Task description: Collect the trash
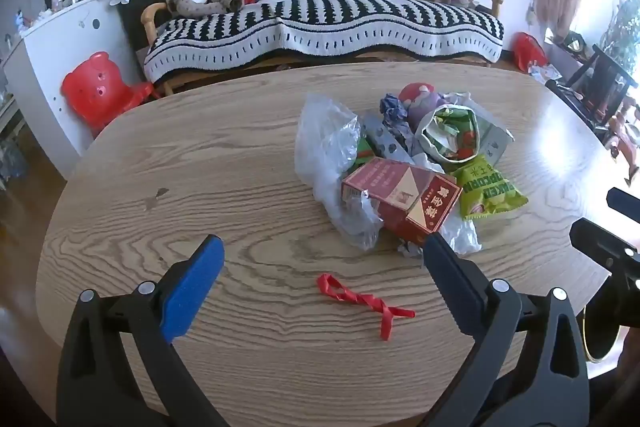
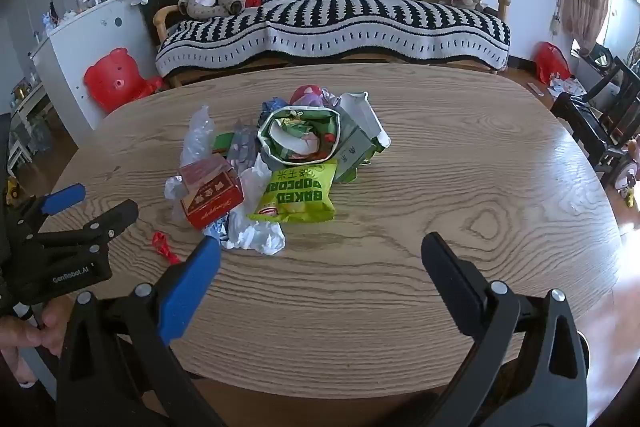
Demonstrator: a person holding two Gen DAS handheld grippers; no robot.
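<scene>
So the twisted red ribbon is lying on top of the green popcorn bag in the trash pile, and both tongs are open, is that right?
Not quite. The twisted red ribbon lies alone on the bare wooden table, apart from the trash pile and the green popcorn bag; the left wrist view shows it between the open left tongs. The right tongs are open too.

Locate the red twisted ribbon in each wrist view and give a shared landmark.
Left wrist: the red twisted ribbon lies low centre on the table, between the open fingers.
Right wrist: it lies lower left, beside the blue finger.
Shared landmark: the red carton, just beyond the ribbon.
</scene>
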